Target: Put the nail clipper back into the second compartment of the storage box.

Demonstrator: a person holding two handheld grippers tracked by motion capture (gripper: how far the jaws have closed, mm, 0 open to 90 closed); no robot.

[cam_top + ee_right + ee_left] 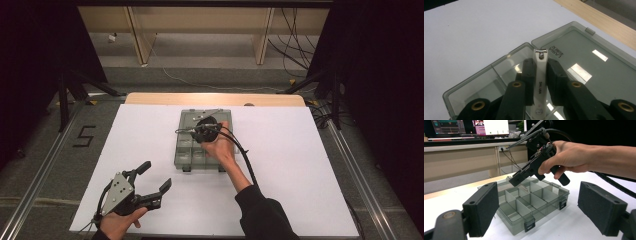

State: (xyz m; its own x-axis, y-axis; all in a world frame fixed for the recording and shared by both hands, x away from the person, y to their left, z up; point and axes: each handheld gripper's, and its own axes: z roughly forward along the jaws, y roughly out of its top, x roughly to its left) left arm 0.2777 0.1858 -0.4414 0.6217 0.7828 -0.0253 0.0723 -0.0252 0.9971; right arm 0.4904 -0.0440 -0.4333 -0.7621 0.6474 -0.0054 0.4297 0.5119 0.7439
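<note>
Your right gripper [541, 82] is clamped on a white nail clipper [540, 82] above the grey compartment box [186, 150], while your left gripper [155, 177] rests wide apart on the worktop [300, 150].

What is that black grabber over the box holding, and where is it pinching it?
The right gripper holds a white nail clipper, pinched by its long sides near the middle, over the open compartment box. The left gripper is open and holds nothing.
</note>
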